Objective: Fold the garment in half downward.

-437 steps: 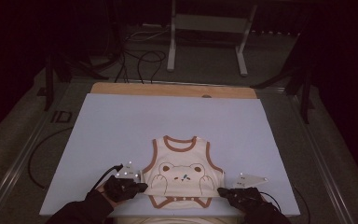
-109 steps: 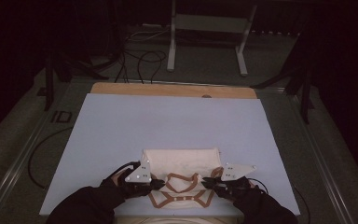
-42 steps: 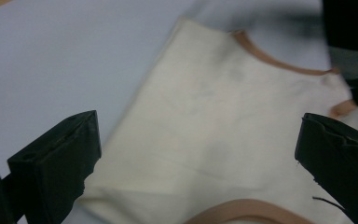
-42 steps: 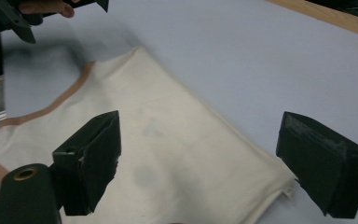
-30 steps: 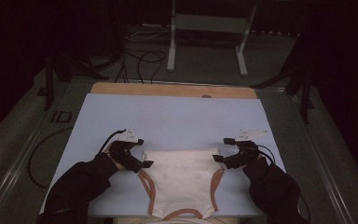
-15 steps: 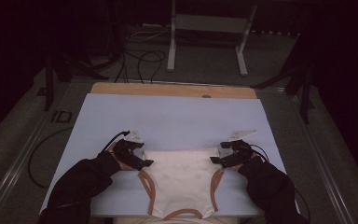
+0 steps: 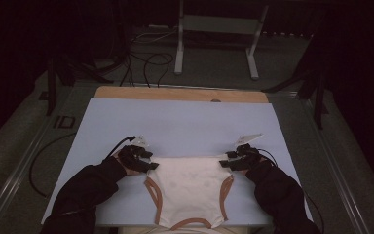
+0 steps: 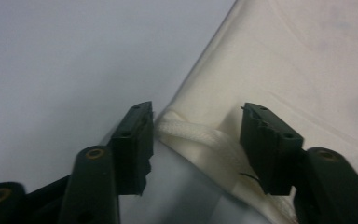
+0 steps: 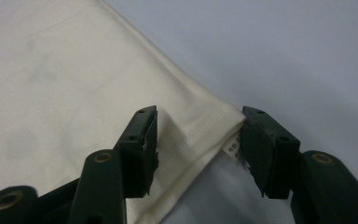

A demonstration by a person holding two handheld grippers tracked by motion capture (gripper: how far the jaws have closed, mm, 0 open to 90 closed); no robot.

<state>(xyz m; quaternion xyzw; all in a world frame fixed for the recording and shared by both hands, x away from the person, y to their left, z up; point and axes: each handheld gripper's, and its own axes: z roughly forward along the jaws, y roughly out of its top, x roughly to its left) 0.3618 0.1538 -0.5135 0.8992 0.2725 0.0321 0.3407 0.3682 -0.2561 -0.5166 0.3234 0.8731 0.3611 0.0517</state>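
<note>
A cream sleeveless top (image 7: pixel 190 187) with brown-trimmed armholes lies face down on the pale blue mat (image 7: pixel 185 122), its hem on the far side. My left gripper (image 7: pixel 146 165) is at the hem's left corner and my right gripper (image 7: pixel 224 163) at its right corner. In the left gripper view the jaws (image 8: pixel 196 140) straddle the thick hem corner (image 8: pixel 186 133); they have just been closing and stand half-closed, pads not pressing. In the right gripper view the jaws (image 9: pixel 198 140) likewise straddle the hem corner (image 9: pixel 205 126) with its small label (image 9: pixel 233 148), also just closing.
The mat lies on a wooden table whose bare far edge (image 7: pixel 180 93) shows behind it. Beyond stand a metal frame (image 7: pixel 214 29) and floor cables (image 7: pixel 151 58). Each gripper's cable (image 7: pixel 117 146) trails over the mat. Dark sleeves (image 7: pixel 83 195) come in from below.
Both hands have sunk a little onto the hem corners over the last second. Before that the top was flipped from face up to face down and spread out.
</note>
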